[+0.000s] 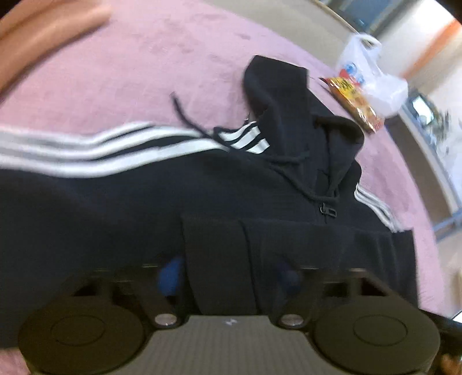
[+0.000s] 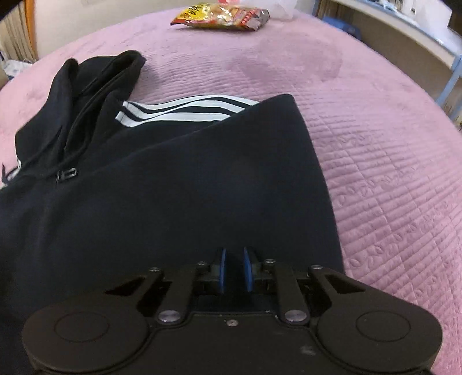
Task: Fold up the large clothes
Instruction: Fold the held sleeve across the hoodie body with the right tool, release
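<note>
A black hoodie (image 1: pixel 144 196) with white sleeve stripes lies on the pink bedspread (image 1: pixel 130 63). In the left wrist view my left gripper (image 1: pixel 231 277) has its blue pads apart with a ribbed black cuff or hem (image 1: pixel 219 259) lying between them; the view is blurred. In the right wrist view the hoodie (image 2: pixel 173 187) fills the left and middle, its hood (image 2: pixel 86 86) at upper left. My right gripper (image 2: pixel 234 269) has its blue pads close together, pinching the hoodie's near edge.
A yellow and red snack bag (image 2: pixel 219 16) lies at the far edge of the bedspread (image 2: pixel 389 144), with a white plastic bag (image 1: pixel 372 75) beside it. A peach pillow or blanket (image 1: pixel 43 31) is at upper left. Shelving (image 2: pixel 404 37) stands beyond the bed.
</note>
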